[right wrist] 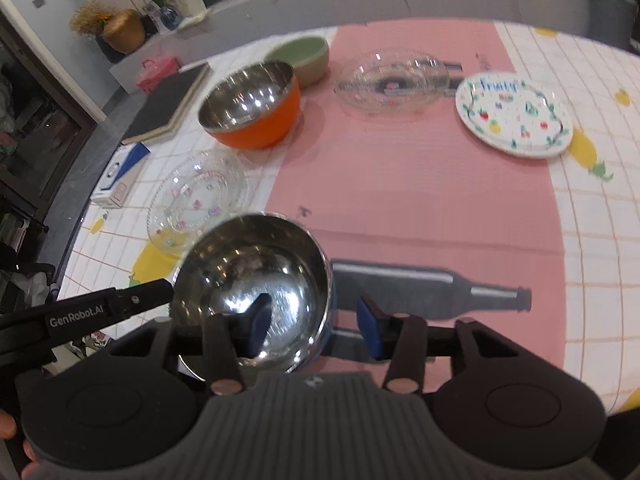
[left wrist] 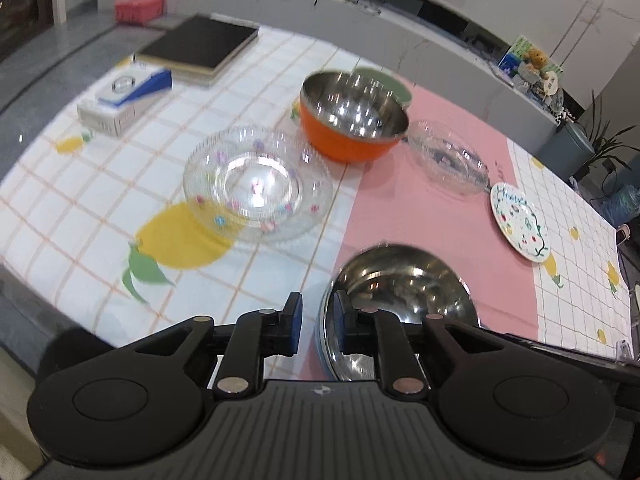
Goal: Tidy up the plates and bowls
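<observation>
Steel bowl [right wrist: 256,292] with blue outer shell sits on the pink mat [right wrist: 420,184], rim straddled by both grippers. Right gripper [right wrist: 316,320]: jaws wide, one pad inside the bowl, one outside, wall between them, not pinched. Left gripper [left wrist: 318,322]: narrow gap around the opposite rim, contact unclear. Readable: "GenRobot.AI" on the left gripper, "Fruity" on the painted plate [right wrist: 514,114].

"GenRobot.AI" on left hand-held gripper [right wrist: 158,294]; "Fruity" on plate [right wrist: 515,116].
</observation>
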### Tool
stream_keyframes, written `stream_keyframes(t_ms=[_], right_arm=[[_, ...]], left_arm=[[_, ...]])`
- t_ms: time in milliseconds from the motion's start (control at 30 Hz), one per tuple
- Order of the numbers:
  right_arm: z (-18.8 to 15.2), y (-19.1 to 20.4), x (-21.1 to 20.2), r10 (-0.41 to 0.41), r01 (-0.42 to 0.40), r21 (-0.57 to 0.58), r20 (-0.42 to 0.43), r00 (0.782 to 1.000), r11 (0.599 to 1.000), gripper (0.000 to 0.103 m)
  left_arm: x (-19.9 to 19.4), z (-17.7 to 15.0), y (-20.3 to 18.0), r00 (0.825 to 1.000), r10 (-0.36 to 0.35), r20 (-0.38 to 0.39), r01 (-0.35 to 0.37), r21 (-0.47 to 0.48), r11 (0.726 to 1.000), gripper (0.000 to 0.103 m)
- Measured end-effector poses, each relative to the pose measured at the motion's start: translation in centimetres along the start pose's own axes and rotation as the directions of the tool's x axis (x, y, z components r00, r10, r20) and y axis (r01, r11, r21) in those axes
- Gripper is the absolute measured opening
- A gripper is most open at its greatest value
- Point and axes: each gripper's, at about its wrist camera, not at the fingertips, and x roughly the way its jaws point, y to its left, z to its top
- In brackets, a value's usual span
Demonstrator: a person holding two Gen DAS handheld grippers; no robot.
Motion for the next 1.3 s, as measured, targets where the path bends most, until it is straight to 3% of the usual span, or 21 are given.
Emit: stream_keyframes(t_ms=[200,267,467,767,1100,1300], right_arm=[[1.2,0.2,-1.8,-0.030,0.031,-0.014,0.077,0.997,0.999,0.071],[1.8,0.3,-2.0,-0.052,0.054,-0.019,0.093,0.994,0.998,0.071],[3.9,0.3,-2.2,-0.073,0.077,-0.028,0.139,0.988,0.997,0.071],[8.0,-0.4,-0.9,-0.036,0.032,0.027,0.162,0.986,0.999,0.071],[12.9,0.3,3.7,-0.001,-0.003,0.048,0.085,0.996,0.999,0.070],[15.3,1.8,7.2,0.001,-0.002,0.041,0.043,0.999,0.999,0.066]], left_arm=[[-1.5,1.2,-1.4,0.998,-0.002,0.062,-0.005,0.100,0.995,0.019],[-1.8,1.7,-2.0,0.997,0.000,0.079,-0.011,0.131,0.991,0.024],[-2.2,3.3,-2.9,0.992,-0.013,0.129,-0.010,0.177,0.984,0.024],[-1.9,6.5,-3.2,0.977,0.005,0.212,-0.044,0.182,0.982,0.024],[2.4,11.1,-1.4,0.990,-0.081,0.114,0.071,0.084,0.994,0.030],[5.7,13.2,-0.6,0.994,-0.060,0.090,0.055,0.058,0.997,0.040]])
